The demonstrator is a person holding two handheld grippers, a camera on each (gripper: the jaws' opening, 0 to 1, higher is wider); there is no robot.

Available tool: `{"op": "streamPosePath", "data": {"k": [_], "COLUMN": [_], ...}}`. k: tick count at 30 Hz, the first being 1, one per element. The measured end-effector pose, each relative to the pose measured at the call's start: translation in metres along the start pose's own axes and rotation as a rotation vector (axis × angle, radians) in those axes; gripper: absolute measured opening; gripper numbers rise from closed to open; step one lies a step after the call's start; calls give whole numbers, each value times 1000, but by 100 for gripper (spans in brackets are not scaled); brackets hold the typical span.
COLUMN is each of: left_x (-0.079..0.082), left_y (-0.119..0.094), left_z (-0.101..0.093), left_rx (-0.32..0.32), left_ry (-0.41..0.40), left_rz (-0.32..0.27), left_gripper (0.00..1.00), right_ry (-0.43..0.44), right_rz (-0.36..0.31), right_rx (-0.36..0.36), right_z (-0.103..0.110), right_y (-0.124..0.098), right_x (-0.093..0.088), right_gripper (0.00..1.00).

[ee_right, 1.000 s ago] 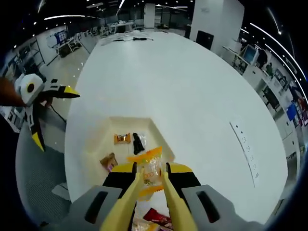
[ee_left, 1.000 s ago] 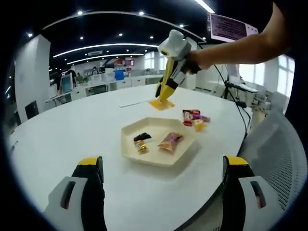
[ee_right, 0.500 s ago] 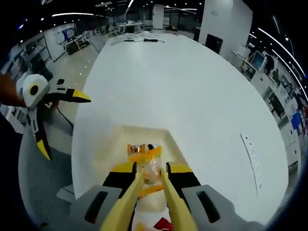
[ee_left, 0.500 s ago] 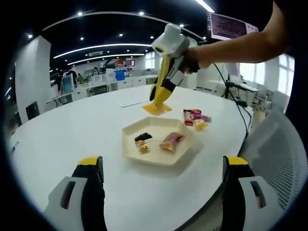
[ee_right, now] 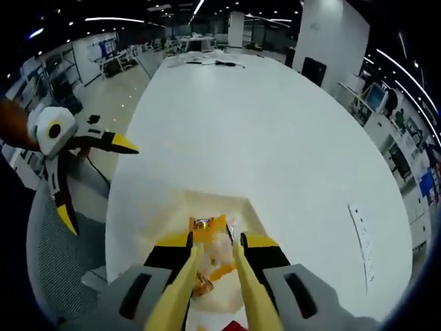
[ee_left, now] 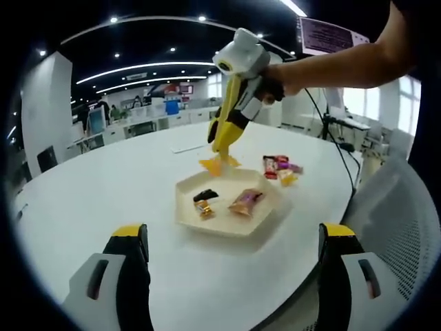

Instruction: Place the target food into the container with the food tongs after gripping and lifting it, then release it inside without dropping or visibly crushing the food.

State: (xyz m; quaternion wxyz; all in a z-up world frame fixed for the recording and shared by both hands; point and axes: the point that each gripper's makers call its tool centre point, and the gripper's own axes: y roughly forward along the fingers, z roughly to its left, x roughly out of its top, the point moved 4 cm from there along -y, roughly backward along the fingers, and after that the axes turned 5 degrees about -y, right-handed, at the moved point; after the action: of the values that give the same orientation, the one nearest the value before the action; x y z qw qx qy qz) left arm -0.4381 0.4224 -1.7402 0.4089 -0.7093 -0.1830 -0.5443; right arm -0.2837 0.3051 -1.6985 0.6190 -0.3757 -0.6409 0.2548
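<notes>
**Yellow snack packet held over the tray, not yet let go**

White and round-edged, a large table (ee_left: 103, 186) carries everything. Toward its near right edge sits a cream hexagonal tray (ee_left: 227, 224), the container. Three wrapped snacks already lie in it: a dark one, a small orange one and a shiny bronze one.

Above the tray's far rim hangs the right gripper (ee_left: 222, 141), held by a person's hand. Fixed to it are yellow food tongs (ee_right: 212, 276), pressed together on a yellow snack packet (ee_right: 210, 241). That packet is in the air, just over the tray's far edge.

Just beyond the tray's right side, a small heap of wrapped sweets (ee_left: 279, 169) lies on the table.

The left gripper (ee_left: 231, 265) hovers spread wide and empty, near the table's near edge.

Risks, as a judgement: the packet seems to sit over the rim, not the middle. Opening now could let it tip out onto the table. It is pinched by one end, so it may slip early. A harder squeeze could crush what is inside.
</notes>
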Motion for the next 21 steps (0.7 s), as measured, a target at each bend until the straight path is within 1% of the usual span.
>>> {"op": "streamPosePath", "data": {"k": [4,10,12,18,21], "left_x": [-1,-1,-1,-1,-1], "left_y": [0,0,0,0,0], "left_z": [0,0,0,0,0], "left_rx": [1,-1,-2,-2,0], "left_ry": [2,0,0,-1,-4], "left_rz": [3,6,6,7,6], "left_gripper": [99,99,99,99,99], "right_ry": [-19,-37,-29,-32,-11], "right_rz": [-4,-46,-56,-97,-121], "right_rx": [-9,-47,-41,-71,-72], "right_z": [-1,-4,-5,-8,-8], "right_y": [-1,-10,-13,-27,-34], "right_x": [1,7,7,10,12], "right_gripper": [28,28,28,28,28]}}
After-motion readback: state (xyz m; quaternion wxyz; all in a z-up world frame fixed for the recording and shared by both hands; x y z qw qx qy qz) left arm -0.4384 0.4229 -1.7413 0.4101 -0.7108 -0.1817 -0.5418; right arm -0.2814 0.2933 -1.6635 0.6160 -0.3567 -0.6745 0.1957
